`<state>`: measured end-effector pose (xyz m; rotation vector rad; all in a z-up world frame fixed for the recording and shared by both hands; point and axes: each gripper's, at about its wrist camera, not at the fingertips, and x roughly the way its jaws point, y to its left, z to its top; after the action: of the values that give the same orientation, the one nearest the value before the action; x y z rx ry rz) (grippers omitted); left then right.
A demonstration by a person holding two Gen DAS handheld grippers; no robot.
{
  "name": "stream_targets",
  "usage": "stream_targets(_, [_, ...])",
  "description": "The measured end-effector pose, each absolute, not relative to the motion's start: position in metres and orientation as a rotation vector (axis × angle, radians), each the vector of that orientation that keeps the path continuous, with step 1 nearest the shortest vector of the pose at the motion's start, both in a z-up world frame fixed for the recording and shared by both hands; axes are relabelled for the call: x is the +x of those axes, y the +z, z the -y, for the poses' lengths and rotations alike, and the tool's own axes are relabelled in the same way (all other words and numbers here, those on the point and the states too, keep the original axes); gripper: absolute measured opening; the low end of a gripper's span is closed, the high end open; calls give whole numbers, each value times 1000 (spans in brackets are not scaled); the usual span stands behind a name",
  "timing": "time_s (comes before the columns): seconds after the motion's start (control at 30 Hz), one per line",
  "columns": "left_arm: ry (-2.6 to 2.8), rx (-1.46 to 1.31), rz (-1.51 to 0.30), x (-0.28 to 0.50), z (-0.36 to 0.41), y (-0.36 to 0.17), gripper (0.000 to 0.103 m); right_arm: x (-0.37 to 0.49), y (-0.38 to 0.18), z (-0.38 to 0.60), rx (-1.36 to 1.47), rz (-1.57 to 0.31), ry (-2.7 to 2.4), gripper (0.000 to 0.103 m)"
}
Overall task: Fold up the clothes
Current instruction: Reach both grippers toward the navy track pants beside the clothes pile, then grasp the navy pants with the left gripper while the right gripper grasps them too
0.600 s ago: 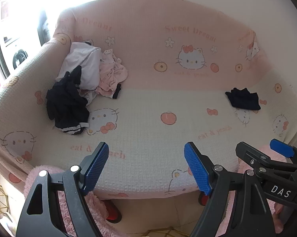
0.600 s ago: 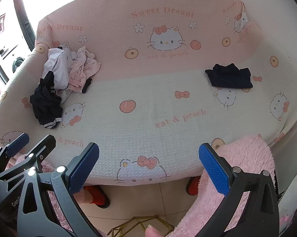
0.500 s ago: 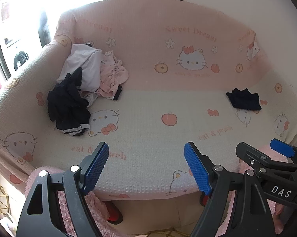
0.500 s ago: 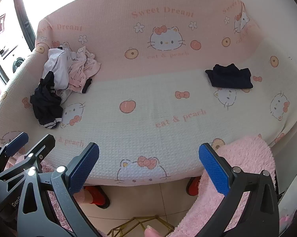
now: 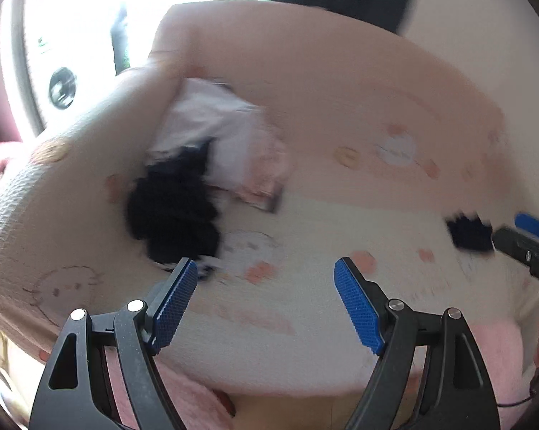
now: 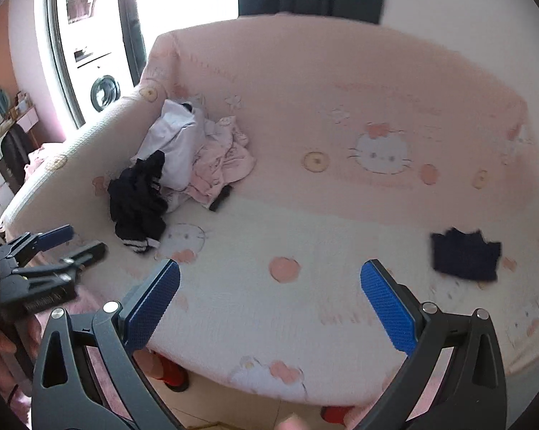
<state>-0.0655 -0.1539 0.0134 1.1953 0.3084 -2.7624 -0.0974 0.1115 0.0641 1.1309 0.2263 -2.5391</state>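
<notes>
1. Left wrist view, badly blurred: the left hand-held gripper (image 5: 265, 297) gapes wide and holds nothing, above the sofa (image 5: 341, 165) seat. The clothes pile (image 5: 204, 175) sits ahead, seemingly black, white and pink pieces.
2. Right wrist view: the right hand-held gripper (image 6: 269, 304) is also spread wide and empty. The pile lies at the sofa's left end, a folded dark garment (image 6: 464, 256) well apart on the right.

Both grippers have swung toward the heap of clothes (image 6: 172, 165) at the sofa's far-left corner — it now looms larger and sits just ahead of the left gripper (image 5: 265, 304), whose view is smeared with motion. The folded dark garment (image 6: 464, 254) has slid off to the right gripper's (image 6: 269, 308) right side — jaws of both unchanged, wide apart.
</notes>
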Motion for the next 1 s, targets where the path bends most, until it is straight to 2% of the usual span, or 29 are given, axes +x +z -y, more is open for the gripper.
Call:
stream_targets(0.07, [-2707, 1187, -355, -77, 182, 3, 81, -115, 55, -87, 1132, -242, -2508, 101])
stream_targets(0.13, [-2651, 1191, -396, -90, 207, -10, 81, -133, 43, -61, 1138, -247, -2467, 85])
stream_targets(0.17, [-2623, 1203, -427, -98, 218, -19, 81, -142, 34, -45, 1151, -242, -2439, 83])
stream_targets(0.4, [-2487, 1343, -579, -172, 264, -96, 81, -195, -57, 61, 1324, -148, -2187, 80])
stream_targets(0.43, [-2476, 1359, -587, -180, 268, -104, 81, -200, -73, 75, 1354, -131, -2164, 76])
stream_targets(0.63, [-2438, 1451, -659, -212, 290, -157, 79, -239, -124, 127, 1399, -137, -2101, 73])
stream_targets(0.7, [-2405, 1491, -729, -218, 299, -175, 72, -248, -141, 135, 1445, -90, -2044, 75])
stream_targets(0.77, [-2401, 1503, -742, -221, 301, -182, 52, -257, -158, 143, 1489, -43, -1986, 80])
stream_targets(0.8, [-2405, 1503, -738, -221, 300, -184, 48, -262, -167, 147, 1510, -20, -1956, 80])
stream_targets(0.87, [-2410, 1504, -729, -222, 298, -187, 30, -260, -172, 151, 1518, 11, -1918, 79])
stream_targets(0.9, [-2415, 1507, -728, -223, 296, -187, 26, -258, -174, 152, 1519, 25, -1901, 76])
stream_targets(0.97, [-2428, 1513, -742, -224, 293, -188, 21, -255, -178, 155, 1520, 53, -1866, 61])
stream_targets(1.0, [-2436, 1518, -736, -225, 290, -188, 20, -253, -180, 156, 1521, 67, -1849, 43])
